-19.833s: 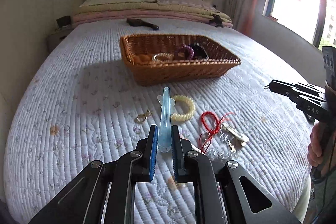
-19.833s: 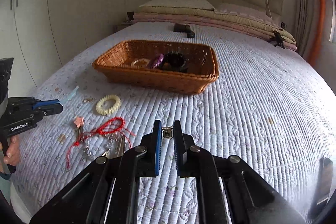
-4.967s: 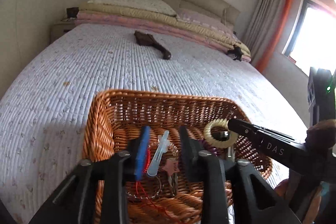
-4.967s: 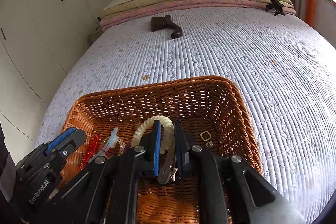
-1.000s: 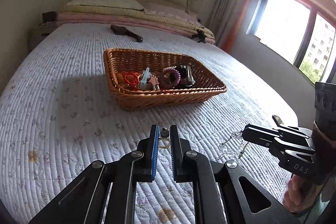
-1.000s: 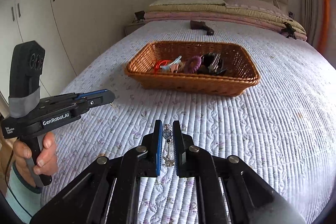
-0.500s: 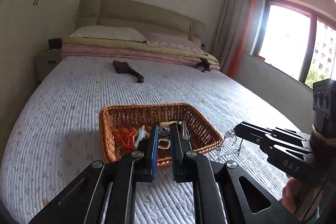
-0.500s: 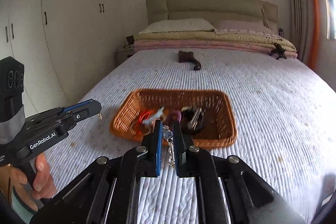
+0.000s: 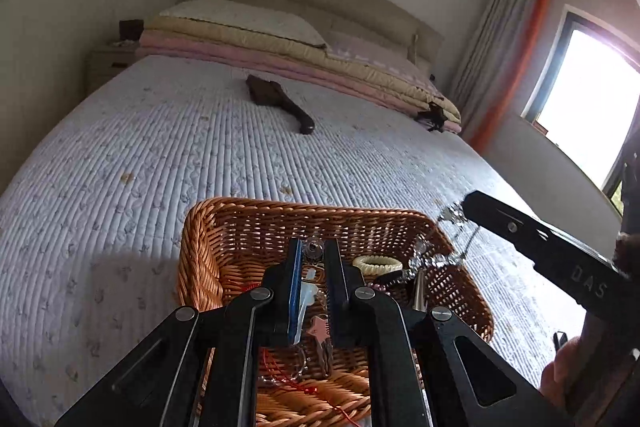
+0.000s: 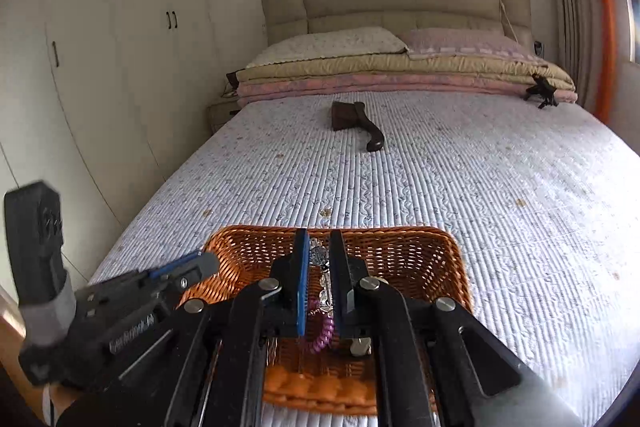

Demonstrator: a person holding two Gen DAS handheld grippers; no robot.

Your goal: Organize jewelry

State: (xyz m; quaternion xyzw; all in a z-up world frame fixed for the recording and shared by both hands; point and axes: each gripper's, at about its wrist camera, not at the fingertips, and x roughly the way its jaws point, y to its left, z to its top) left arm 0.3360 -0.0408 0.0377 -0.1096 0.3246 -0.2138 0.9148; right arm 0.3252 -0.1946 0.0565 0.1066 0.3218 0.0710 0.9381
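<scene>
A woven wicker basket [image 9: 200, 259] [image 10: 432, 259] lies on the quilted bed, right under both grippers. It holds a cream bead bracelet [image 9: 378, 263], a pale blue clip [image 9: 307, 297], a pink star charm [image 9: 320, 331], red cord [image 9: 280, 367] and a purple coil band [image 10: 320, 331]. My left gripper [image 9: 313, 246] is shut on a small metal trinket [image 9: 313, 251] above the basket. My right gripper [image 10: 319, 239] is shut on a silver chain [image 10: 319, 259], which dangles over the basket's right rim in the left wrist view [image 9: 450, 219].
A dark brown wooden brush [image 9: 280, 99] [image 10: 356, 123] lies mid-bed beyond the basket. Folded quilts and pillows [image 10: 400, 75] are stacked at the headboard, with a black clip [image 10: 542, 93] beside them. White wardrobes [image 10: 120, 67] stand on the left and a window [image 9: 592, 107] on the right.
Both grippers have travelled forward from the near part of the bed to above the basket, each still gripping its piece. The basket now fills the lower part of both views.
</scene>
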